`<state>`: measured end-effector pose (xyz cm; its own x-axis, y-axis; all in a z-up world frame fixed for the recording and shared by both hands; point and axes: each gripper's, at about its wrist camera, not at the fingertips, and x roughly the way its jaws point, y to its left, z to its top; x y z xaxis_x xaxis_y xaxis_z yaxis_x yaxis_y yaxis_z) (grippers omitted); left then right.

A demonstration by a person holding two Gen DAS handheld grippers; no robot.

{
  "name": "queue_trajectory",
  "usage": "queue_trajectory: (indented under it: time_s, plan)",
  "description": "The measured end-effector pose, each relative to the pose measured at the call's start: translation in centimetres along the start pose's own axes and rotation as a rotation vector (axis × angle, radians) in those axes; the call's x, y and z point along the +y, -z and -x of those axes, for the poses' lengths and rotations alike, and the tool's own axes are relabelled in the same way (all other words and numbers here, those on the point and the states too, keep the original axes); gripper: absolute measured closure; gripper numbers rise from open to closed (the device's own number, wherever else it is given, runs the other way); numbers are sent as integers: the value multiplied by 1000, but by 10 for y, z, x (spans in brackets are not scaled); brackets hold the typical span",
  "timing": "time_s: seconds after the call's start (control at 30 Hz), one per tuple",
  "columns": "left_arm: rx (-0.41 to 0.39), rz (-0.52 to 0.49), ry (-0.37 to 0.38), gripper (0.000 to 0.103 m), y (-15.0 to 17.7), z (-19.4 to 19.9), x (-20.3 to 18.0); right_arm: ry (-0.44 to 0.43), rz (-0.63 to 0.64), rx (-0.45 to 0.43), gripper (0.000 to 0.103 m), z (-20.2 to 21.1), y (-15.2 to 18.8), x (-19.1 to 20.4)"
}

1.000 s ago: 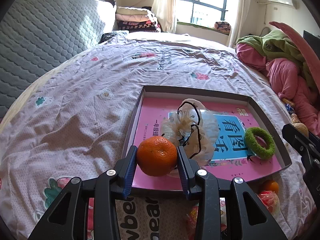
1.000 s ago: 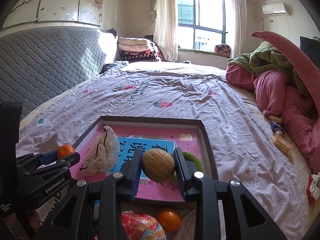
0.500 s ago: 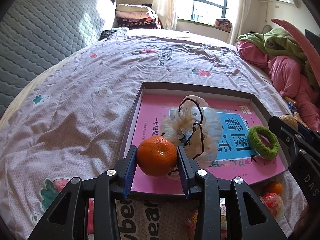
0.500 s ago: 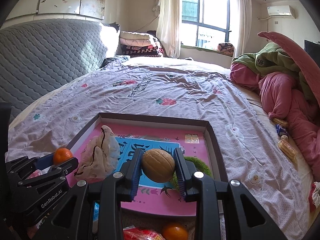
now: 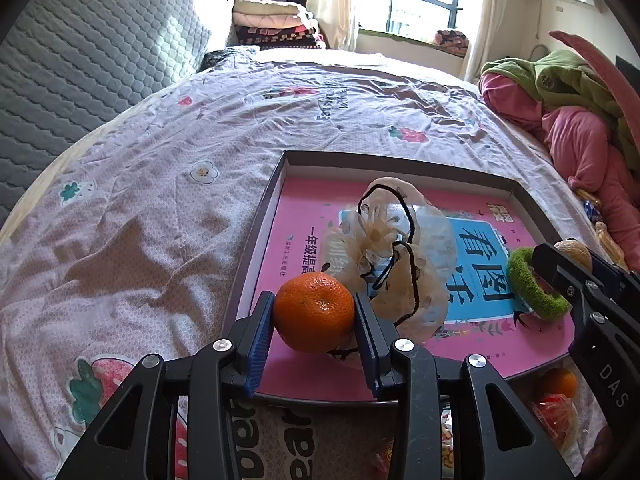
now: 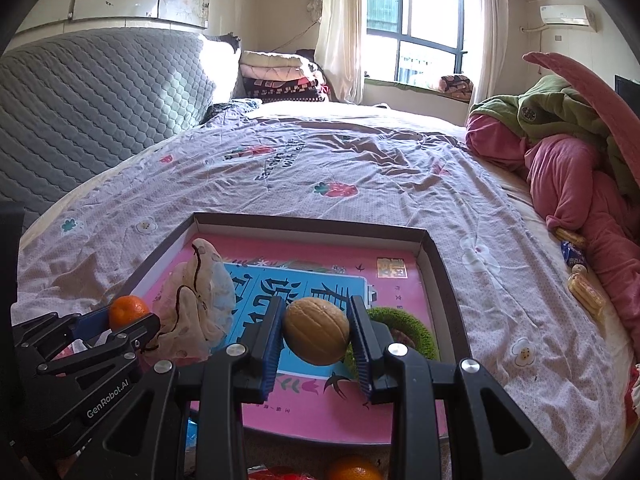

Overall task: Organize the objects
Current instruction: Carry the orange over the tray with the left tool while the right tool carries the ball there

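Midway: left gripper point(image 5: 314, 318) pinches a mandarin point(image 5: 314, 312) over the tray point(image 5: 256, 236) at its 7 o'clock corner; right gripper point(image 6: 316, 330) pinches a walnut point(image 6: 316, 330) above the green ring point(image 6: 404, 330) at 5 o'clock. Neither released; another mandarin point(image 6: 352, 468) waits outside

Bright daylight pours from the window point(image 6: 416, 36) at upper centre, blown out to white glare. The bed point(image 5: 160, 208) shows soft crease shadows. Both views are sharp, with fisheye bending and black corners at the edges.
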<state>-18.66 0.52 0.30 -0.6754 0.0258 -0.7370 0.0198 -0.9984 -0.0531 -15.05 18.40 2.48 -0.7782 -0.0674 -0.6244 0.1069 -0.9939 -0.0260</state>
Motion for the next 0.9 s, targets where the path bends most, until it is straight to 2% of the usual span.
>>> queue_trajectory:
  time_s: [0.57,0.9]
  plan:
    - [26,-19,-54,63,2,-13,1,-46,77,97,71,-19,14,15]
    - [19,-53,-36,63,5,-13,-11,-55,96,152,71,-31,20,19]
